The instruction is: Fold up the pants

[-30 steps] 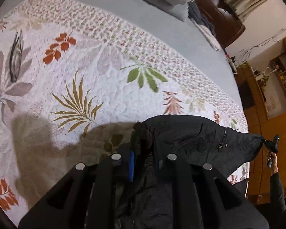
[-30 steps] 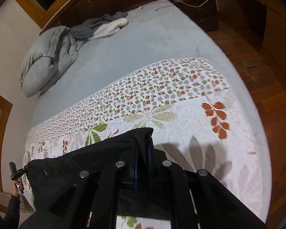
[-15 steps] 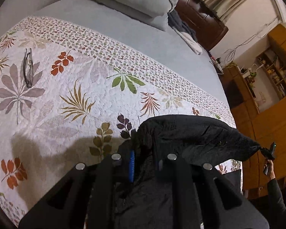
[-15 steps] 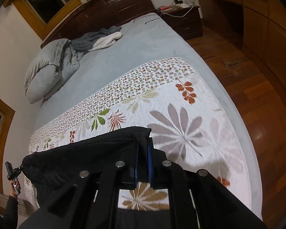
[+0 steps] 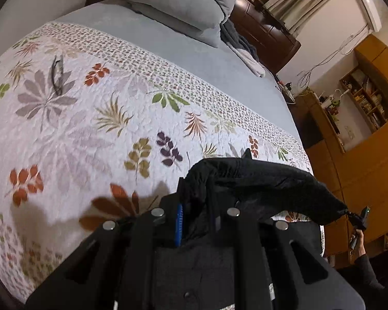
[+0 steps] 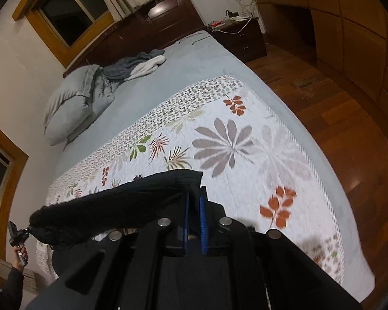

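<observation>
1. We hold the black pants (image 5: 258, 180) stretched in the air between our two grippers, above the end of the bed nearest us, over the floral quilt (image 5: 72, 134).
2. Our left gripper (image 5: 194, 204) has its fingers clamped on one end of the pants; the bunched cloth fills the gap beside the blue pad (image 5: 179, 222).
3. Our right gripper (image 6: 194, 206) has its fingers closed on the other end, with the fabric pinched between the two blue pads (image 6: 202, 222).
4. From the left wrist view the pants run off to the right, where the other gripper shows small, held by a hand (image 5: 358, 240) in a dark sleeve beyond the right edge of the bed.
5. From the right wrist view the same span runs leftward to the other gripper, past the left edge of the bed.
6. More of the dark cloth hangs below the held edge, under both grippers.
7. A pair of glasses (image 5: 57, 77) lies on the quilt near its far left corner, well apart from the pants.
8. At the head of the bed, on the grey sheet (image 6: 173, 77), sit a folded grey duvet (image 6: 72, 103) and a grey-and-white blanket (image 6: 139, 64).
</observation>
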`<action>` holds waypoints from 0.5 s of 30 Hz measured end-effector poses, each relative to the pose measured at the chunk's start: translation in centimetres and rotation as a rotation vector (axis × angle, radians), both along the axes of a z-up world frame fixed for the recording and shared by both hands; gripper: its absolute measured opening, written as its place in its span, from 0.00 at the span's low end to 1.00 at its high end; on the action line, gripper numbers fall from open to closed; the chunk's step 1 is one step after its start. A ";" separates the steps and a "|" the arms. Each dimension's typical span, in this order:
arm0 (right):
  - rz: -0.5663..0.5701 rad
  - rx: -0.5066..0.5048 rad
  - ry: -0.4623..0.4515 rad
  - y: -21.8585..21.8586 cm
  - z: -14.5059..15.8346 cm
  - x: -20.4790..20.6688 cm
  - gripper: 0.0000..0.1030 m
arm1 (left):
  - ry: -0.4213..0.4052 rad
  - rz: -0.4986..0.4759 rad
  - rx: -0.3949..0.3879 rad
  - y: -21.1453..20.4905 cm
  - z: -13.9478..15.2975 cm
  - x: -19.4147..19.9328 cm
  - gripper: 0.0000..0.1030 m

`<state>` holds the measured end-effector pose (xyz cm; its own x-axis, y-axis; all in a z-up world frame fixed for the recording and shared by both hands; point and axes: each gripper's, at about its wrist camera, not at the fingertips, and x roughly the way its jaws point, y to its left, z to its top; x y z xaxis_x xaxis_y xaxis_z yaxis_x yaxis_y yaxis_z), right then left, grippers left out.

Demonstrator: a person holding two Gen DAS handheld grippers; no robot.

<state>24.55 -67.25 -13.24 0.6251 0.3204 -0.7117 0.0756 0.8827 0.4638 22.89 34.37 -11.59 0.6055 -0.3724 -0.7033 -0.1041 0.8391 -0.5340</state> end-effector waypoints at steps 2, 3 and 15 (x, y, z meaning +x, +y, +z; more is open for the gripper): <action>-0.006 0.018 -0.006 -0.2 -0.4 -1.3 0.07 | 0.003 0.010 -0.008 0.1 -0.3 -1.5 0.13; -0.010 0.023 -0.007 -0.3 -0.6 -2.0 0.07 | 0.005 0.014 -0.010 0.0 -0.5 -2.3 0.13; -0.059 0.077 0.016 -0.4 -7.2 -10.9 0.07 | 0.045 0.046 -0.061 -0.1 -4.6 -9.4 0.13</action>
<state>13.68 -67.63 -20.40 0.6330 0.3376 -0.6967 0.1342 0.8384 0.5282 13.51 34.28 -16.15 0.5912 -0.3880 -0.7070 -0.1666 0.7990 -0.5778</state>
